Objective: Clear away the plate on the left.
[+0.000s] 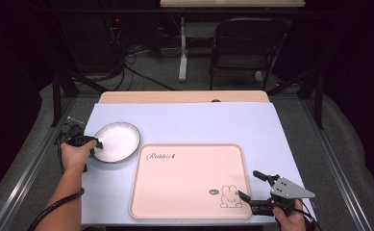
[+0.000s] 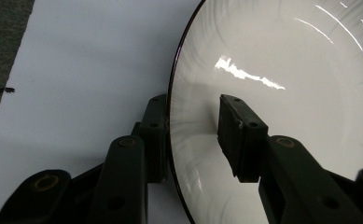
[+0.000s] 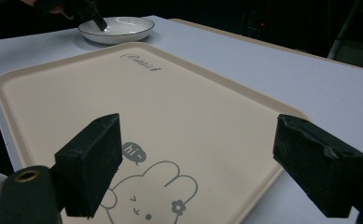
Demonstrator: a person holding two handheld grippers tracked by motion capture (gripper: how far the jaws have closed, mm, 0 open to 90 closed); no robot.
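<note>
1. Pale blue surface [image 1: 184, 125], carrying everything below; dark floor all round.
2. Beige tray [image 1: 189, 145], lying flat at the near middle of the surface, nothing on it.
3. White plate [image 1: 119, 139] with a dark rim, resting on the surface just beyond the tray's far left corner, not on the tray.
4. Left tool [image 1: 94, 143], set at the plate's left edge. Seen in the left gripper view as half open [image 2: 195, 135], straddling the rim: one jaw outside against the edge, the other inside over the glazed slope, a gap left between its pad and the plate. Nothing gripped yet.
5. Right tool [image 1: 248, 184], held wide open over the tray's near right corner, gripping nothing [image 3: 205, 163].
6. Risks, as judged: smooth, sloping glaze likely to let the pads slide off on closing; a one-edge hold likely to tip the plate on lifting and drop it; too low a carry likely to knock the plate against the tray's raised rim.
7. Writing: cursive word [image 1: 160, 156] at the tray's far left, seemingly "Rabbit"; speech bubble [image 3: 135, 153] reading "hi~" beside a drawn rabbit [image 3: 151, 200].
</note>
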